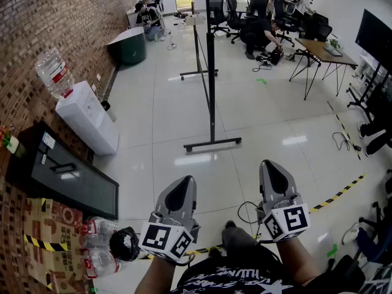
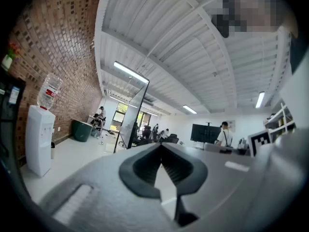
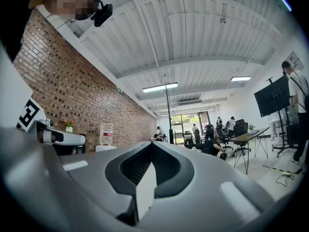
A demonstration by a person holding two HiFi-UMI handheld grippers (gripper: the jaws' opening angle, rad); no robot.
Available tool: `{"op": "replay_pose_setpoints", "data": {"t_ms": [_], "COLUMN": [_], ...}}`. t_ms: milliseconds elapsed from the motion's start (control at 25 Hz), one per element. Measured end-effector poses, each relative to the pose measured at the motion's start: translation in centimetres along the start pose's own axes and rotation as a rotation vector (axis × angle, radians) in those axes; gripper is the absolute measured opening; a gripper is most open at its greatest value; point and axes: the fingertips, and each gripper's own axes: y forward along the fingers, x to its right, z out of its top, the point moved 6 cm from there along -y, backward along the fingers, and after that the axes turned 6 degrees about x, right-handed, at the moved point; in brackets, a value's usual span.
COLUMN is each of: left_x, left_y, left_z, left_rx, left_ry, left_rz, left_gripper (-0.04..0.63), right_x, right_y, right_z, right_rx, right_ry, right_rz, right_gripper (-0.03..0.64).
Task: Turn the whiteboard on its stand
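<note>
On the glossy white floor ahead of the person, the whiteboard [image 1: 211, 48] stood edge-on to the head view, so it showed as a thin dark upright rising from its stand [image 1: 212, 143], whose wheeled foot bar lay crosswise on the tiles. It was well apart from both grippers, with bare floor between. The left gripper [image 1: 184, 185] and the right gripper [image 1: 270, 168] were low in the head view, side by side and pointing toward the board, each with its marker cube nearest the camera. In the left gripper view the jaws met at their tips with nothing between them, and the right gripper view showed the same: tips together, empty. Along the brick wall [image 1: 55, 17] to the left stood a white water dispenser [image 1: 89, 118] with a water bottle [image 1: 54, 72] upended on top, and nearer the person a black flat screen [image 1: 61, 176] leaned against the wall. Beside it sat a cardboard box [image 1: 43, 237] and a few clear plastic bottles [image 1: 101, 247]. A strip of yellow-and-black tape [image 1: 340, 192] crossed the floor at the right. Beyond the board, a desk [image 1: 321, 49], office chairs [image 1: 236, 14] and several people filled the far end of the room.
</note>
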Motion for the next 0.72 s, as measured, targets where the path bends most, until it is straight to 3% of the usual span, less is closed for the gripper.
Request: {"op": "replay_pose_setpoints", "data": {"t_ms": [320,720], "left_x": [-5.3,-11.7], "left_y": [3.2,15.6], "left_z": [-0.5,0.0], "left_rx": [-0.045,-0.013], "left_ry": [0.037,0.095], "left_rz": [0.084,0.068], "left_gripper": [0.006,0.006], "right_x": [1.6,7.2], "right_y": [6.2,20.5], "right_z": [-3.8,-7.3], "right_rx": [-0.012,0.002], "right_ry": [0.034,0.074], "right_rz": [-0.071,-0.053], "right_gripper": [0.009,0.008]}}
